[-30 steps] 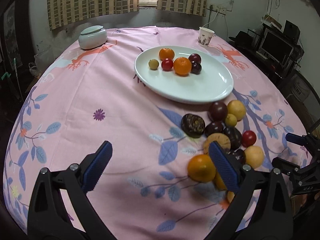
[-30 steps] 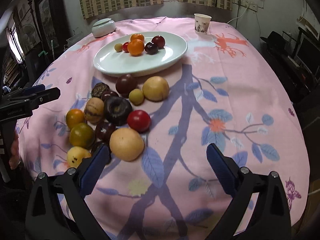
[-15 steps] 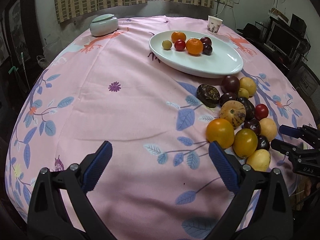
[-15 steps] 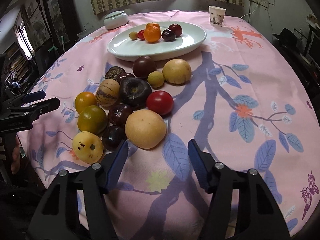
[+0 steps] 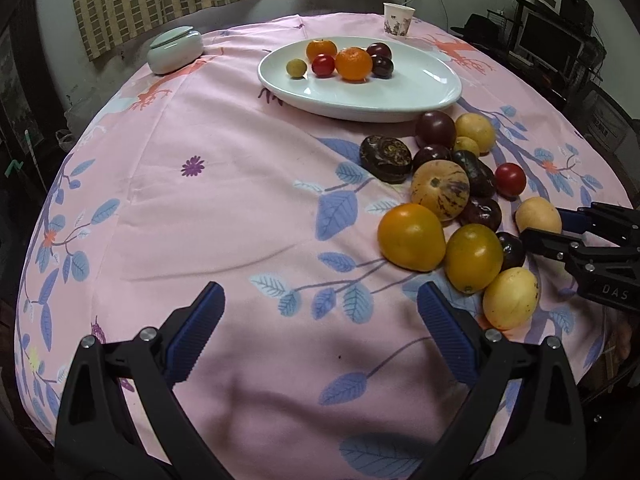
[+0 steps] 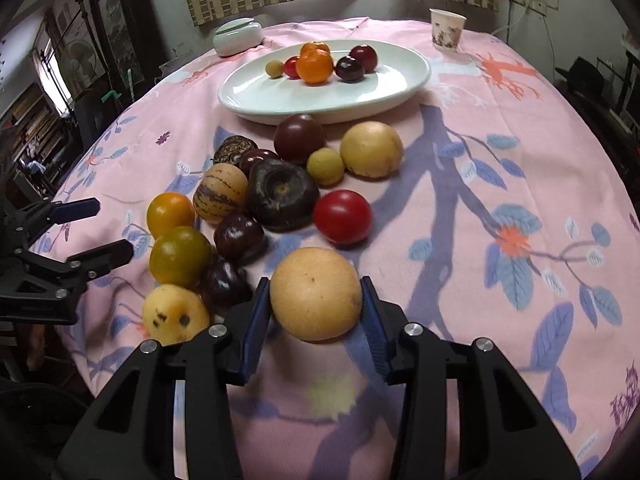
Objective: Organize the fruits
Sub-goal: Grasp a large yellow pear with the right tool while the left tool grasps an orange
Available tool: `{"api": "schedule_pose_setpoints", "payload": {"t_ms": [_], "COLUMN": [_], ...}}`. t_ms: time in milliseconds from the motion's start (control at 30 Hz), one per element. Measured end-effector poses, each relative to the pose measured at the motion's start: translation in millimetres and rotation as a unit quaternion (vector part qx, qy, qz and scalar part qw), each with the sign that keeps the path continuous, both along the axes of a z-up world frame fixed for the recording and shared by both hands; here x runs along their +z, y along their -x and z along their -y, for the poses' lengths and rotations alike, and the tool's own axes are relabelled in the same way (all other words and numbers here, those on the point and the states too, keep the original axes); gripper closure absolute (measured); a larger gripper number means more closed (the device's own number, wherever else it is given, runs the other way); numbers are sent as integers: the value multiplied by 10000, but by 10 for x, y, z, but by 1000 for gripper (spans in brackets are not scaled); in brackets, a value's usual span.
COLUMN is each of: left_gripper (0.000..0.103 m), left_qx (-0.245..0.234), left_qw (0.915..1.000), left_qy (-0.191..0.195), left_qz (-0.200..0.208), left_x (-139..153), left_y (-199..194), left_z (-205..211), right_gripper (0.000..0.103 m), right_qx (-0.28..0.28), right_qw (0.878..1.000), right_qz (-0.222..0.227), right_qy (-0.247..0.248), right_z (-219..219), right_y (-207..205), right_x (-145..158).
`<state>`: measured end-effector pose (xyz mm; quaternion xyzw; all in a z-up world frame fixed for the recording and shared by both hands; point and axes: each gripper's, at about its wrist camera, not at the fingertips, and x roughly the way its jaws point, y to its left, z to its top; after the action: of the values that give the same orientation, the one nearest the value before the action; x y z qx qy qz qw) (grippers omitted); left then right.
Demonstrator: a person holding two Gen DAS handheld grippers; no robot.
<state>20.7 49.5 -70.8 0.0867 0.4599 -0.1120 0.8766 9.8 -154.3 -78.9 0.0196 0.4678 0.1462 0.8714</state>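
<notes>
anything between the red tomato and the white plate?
Yes. In the right wrist view, the small yellow-green fruit and the dark maroon round fruit lie between the red tomato and the white plate.

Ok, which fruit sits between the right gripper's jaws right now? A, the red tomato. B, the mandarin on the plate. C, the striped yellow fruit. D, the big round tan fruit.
D: in the right wrist view the closing jaws of the right gripper flank the big round tan fruit, their pads at its sides, while the red tomato lies farther off.
</notes>
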Motion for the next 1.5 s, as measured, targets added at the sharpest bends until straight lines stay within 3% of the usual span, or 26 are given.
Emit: {"api": "schedule_pose_setpoints", "payload": {"t_ms": [200, 367, 433, 600, 800, 1000, 1133, 1333, 1500], "left_gripper": [4, 7, 8, 39, 56, 62, 62, 62, 62], "left_qx": [-202, -245, -294, -449, -410, -414, -441, -378, -325], "left_qw": [9995, 9986, 9989, 9975, 9983, 9976, 9946, 9937, 9936], "left_qy": [-115, 352, 250, 502, 402, 549, 940, 1048, 1059], "left_qz": [-234, -306, -259, -190, -101, -16, -65, 86, 217], "left_x": [-179, -197, -198, -143, -145, -140, -72, 77, 218], "left_y": [-112, -272, -297, -319, -247, -174, -126, -49, -24], "left_z": [218, 263, 366, 533, 505, 437, 318, 202, 135], "right_gripper": [58, 58, 58, 58, 57, 59, 59, 59, 59], "right_qx": [-224, -247, -239, -159, -59, -138, -351, -491, -408], "right_qw": [9997, 9994, 9992, 9994, 9998, 9987, 9987, 9984, 9977], "right_qz": [-64, -33, -1, 40, 98, 204, 239, 279, 536], "right_qy": [-95, -258, -310, -313, 165, 438, 292, -101, -110], "right_z": [219, 271, 280, 282, 155, 119, 172, 226, 186], "right_y": [157, 186, 187, 195, 224, 267, 290, 239, 193], "right_x": [-1, -18, -26, -29, -23, -30, 63, 184, 335]}}
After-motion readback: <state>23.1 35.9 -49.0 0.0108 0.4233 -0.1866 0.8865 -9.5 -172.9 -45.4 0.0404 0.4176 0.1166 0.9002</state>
